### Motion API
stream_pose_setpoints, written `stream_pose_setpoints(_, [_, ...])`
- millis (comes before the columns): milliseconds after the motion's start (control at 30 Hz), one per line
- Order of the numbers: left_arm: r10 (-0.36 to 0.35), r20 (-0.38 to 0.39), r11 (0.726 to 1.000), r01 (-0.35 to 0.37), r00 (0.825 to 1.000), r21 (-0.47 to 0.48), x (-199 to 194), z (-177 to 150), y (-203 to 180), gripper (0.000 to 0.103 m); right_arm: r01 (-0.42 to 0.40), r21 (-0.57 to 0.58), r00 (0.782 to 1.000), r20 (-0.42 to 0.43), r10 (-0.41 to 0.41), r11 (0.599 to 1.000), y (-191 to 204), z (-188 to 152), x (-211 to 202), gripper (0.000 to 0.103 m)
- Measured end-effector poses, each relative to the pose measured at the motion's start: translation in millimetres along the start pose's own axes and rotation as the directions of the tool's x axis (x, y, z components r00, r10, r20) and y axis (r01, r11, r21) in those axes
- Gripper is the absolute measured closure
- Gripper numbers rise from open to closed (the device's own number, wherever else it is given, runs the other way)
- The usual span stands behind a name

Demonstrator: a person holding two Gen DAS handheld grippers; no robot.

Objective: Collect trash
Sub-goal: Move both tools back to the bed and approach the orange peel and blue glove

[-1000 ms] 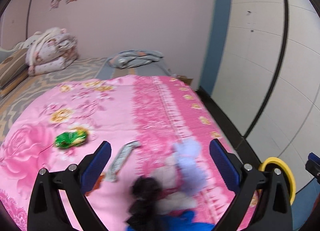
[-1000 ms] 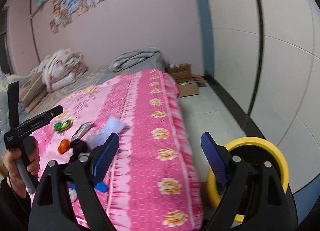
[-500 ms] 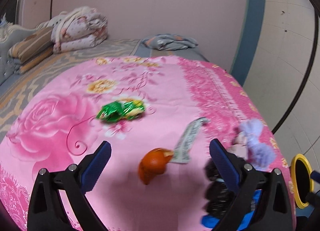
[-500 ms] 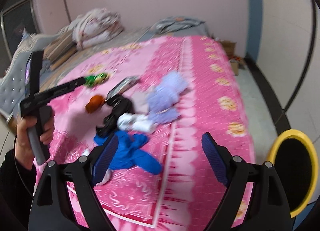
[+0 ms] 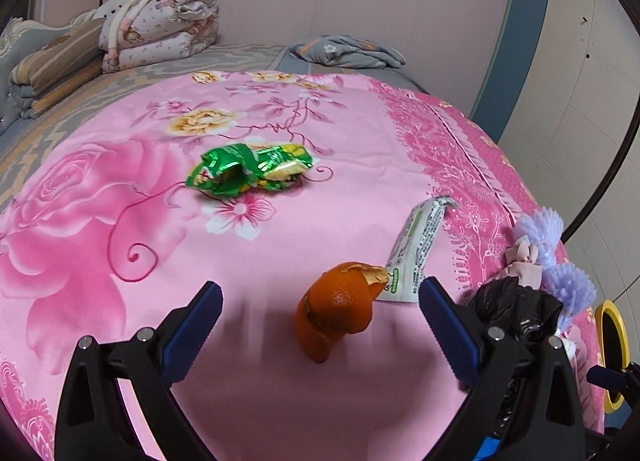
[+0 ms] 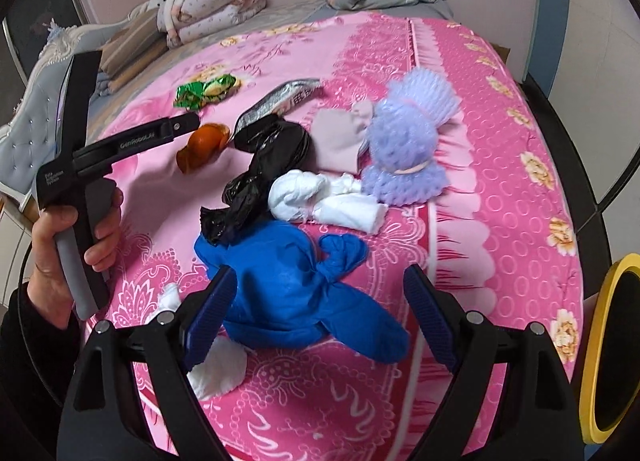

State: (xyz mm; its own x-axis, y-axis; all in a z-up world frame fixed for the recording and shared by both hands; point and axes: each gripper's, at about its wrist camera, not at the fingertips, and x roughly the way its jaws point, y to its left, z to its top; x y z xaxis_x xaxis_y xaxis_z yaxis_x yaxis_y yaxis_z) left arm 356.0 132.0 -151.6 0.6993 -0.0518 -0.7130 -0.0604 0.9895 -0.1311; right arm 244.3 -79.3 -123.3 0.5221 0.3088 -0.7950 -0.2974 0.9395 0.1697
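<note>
trash: scattered on the pink bedspread (image 5: 120, 221), near its foot end; none of it is held.
peel: orange peel (image 5: 336, 309) lies on the spread between the left gripper's blue pads, touching neither; a second ago it was not in the left view, half a second ago it sat higher between the pads.
strip: white printed wrapper (image 5: 416, 253) with one end just behind the peel.
green wrapper: crumpled green wrapper (image 5: 248, 173) sits farther up the spread, apart from the rest; it has grown larger in the left view.
left gripper: left gripper (image 5: 320, 321) stands wide open over the peel, gripping nothing; the right view shows its tip right at the peel and a hand (image 6: 76, 245) on its grip.
right gripper: right gripper (image 6: 316, 301) is spread wide and holds nothing; the blue bag (image 6: 296, 289) lies between and below its pads. a second ago it faced the bed's side and the floor; now it looks down on the heap.
heap: black bag (image 6: 260, 165), white cloth (image 6: 324, 201), purple mesh (image 6: 404, 141) and a beige piece (image 6: 340, 137) lie bunched together behind the blue bag.
bin: yellow-rimmed bin (image 6: 600, 349) beside the bed at the right edge, partly cut off.
</note>
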Motion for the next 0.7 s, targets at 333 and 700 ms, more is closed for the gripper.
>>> stream_pose_setpoints(333, [-0.028, -0.067, 0.997, 0.032, 0.997, 0.068, 25, -5, -20, 0.027, -0.028, -0.003, 0.998, -0.049, 0.028, 1.000, 7, 4, 34, 0.022])
stream_pose_setpoints(700, [-0.054, -0.084, 0.997, 0.058, 0.995, 0.052, 32, -8, -20, 0.075, -0.058, -0.059, 0.997, -0.046, 0.055, 0.997, 18, 0, 32, 0.065])
